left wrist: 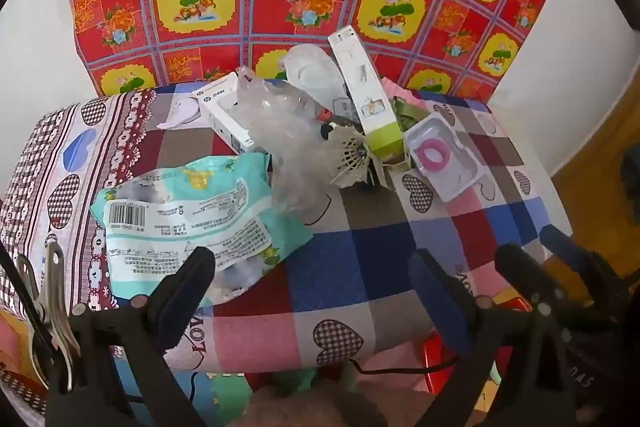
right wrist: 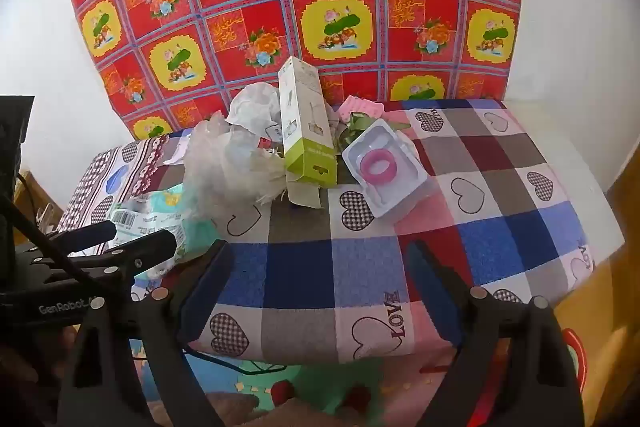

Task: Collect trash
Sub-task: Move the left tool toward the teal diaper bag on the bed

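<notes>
Nothing collected yet: both my left tongs [left wrist: 312, 267] and right tongs [right wrist: 320, 259] gape apart, empty, at the near edge of the checked, heart-patterned tabletop [right wrist: 500, 227]. The whole heap remains there: teal printed plastic wrapper [left wrist: 192, 223], crumpled clear plastic bag [left wrist: 280, 131], tall white-and-green carton [right wrist: 306, 131], clear blister tray holding a pink ring [right wrist: 380, 167].

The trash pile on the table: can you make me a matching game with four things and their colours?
Things:
1. wipes packet
2. tall box
3. ring in the plastic tray
4. crumpled plastic wrap

Colours:
A. pink
B. see-through
C. teal with a white barcode label
D. white with a green bottom end

Pairs: 1-C, 2-D, 3-A, 4-B
</notes>
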Demonstrator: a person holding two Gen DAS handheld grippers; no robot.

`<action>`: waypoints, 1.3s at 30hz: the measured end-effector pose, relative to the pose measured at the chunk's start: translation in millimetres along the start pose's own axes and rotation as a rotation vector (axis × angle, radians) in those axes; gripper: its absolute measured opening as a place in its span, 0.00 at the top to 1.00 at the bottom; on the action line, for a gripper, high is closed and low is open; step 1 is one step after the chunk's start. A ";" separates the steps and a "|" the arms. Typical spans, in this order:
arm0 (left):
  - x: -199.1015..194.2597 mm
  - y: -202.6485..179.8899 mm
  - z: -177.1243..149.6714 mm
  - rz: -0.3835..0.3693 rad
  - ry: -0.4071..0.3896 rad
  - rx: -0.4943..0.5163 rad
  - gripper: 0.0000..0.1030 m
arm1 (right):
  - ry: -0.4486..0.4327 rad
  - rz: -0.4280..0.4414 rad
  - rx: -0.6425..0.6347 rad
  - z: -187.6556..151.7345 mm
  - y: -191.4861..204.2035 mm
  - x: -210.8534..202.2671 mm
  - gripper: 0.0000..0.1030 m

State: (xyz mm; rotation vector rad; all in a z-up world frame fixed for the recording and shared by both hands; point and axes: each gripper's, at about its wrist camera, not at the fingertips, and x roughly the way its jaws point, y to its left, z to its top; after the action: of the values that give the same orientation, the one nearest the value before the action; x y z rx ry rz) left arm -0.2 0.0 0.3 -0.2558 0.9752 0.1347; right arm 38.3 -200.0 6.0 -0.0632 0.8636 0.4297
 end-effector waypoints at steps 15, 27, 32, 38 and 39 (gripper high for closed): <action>-6.8 3.0 -6.1 0.011 -0.008 0.006 0.04 | -0.006 -0.001 0.000 -3.2 4.4 -4.9 0.13; -10.3 9.8 -5.2 0.017 -0.012 -0.001 0.04 | -0.003 0.001 -0.009 -6.9 8.5 -4.4 0.13; -13.3 13.8 -4.3 0.017 -0.019 -0.004 0.04 | -0.001 0.004 -0.002 -4.6 12.2 -6.4 0.13; -14.1 14.4 -5.1 0.018 -0.020 -0.006 0.04 | 0.000 0.007 -0.002 -4.9 11.6 -6.7 0.13; -14.1 15.5 -4.6 0.017 -0.019 -0.007 0.04 | 0.000 0.007 -0.001 -5.0 11.7 -6.5 0.13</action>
State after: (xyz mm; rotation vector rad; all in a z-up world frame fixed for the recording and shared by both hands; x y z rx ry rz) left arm -15.1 13.7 7.2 -0.2525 0.9581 0.1561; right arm 26.4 -192.7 9.0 -0.0609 0.8636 0.4370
